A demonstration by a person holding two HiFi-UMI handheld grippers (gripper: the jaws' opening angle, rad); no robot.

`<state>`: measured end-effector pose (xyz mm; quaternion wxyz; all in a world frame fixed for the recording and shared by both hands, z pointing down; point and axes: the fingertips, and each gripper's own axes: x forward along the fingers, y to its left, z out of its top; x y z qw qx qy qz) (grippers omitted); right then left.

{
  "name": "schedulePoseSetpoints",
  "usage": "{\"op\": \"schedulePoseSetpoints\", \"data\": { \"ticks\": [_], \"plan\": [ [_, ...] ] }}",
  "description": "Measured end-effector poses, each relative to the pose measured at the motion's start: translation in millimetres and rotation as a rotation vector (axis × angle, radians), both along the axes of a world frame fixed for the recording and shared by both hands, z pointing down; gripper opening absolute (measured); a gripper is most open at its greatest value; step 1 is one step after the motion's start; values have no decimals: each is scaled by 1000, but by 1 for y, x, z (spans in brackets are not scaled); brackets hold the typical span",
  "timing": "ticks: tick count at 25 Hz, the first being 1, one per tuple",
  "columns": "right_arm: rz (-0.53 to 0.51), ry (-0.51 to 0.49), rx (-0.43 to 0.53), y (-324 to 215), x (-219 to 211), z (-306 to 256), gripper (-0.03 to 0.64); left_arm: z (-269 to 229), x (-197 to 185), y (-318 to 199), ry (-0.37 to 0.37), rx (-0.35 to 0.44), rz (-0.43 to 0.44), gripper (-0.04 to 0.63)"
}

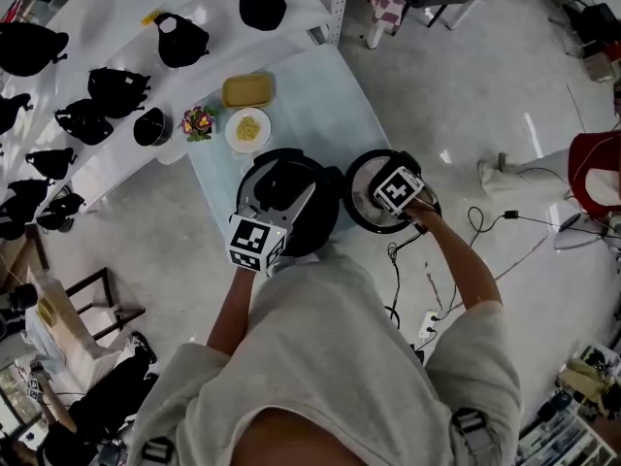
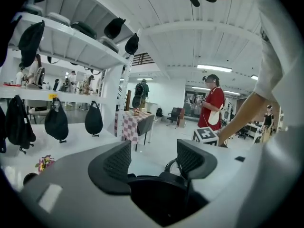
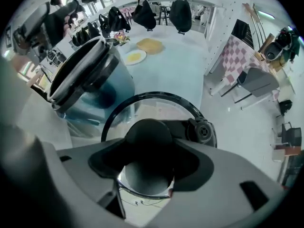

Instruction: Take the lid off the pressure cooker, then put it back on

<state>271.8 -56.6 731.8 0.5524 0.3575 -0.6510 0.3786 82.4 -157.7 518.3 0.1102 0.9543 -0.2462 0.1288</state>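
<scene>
The pressure cooker pot [image 1: 291,236], black with a steel rim, stands uncovered on the light blue table [image 1: 330,95]; in the right gripper view the pot [image 3: 88,75] shows at upper left. The glass lid [image 1: 361,207] with its black rim sits just right of the pot, at the table's right edge. My right gripper [image 1: 393,197] points straight down over it, its jaws closed on the round black knob [image 3: 147,134] of the lid [image 3: 156,109]. My left gripper [image 1: 279,207] hovers over the pot's near side. In the left gripper view it [image 2: 154,158] is open, with nothing between the pads.
Behind the pot lie a white plate of yellow food [image 1: 248,129], a yellow container [image 1: 247,90], a small flower bunch [image 1: 199,121] and a black bowl [image 1: 152,126]. Black bags [image 1: 116,90] line the white shelf on the left. Cables [image 1: 485,223] run over the floor on the right.
</scene>
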Motion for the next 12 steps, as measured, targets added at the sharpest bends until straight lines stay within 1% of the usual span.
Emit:
{"op": "schedulePoseSetpoints", "data": {
  "ticks": [5,12],
  "plan": [
    [-57,-24,6,-23,-17,35,272,1,-11,-3,-19,0,-40,302],
    [-90,1,8,-45,-22,67,272,-3,-26,-9,-30,12,-94,302]
  ]
}}
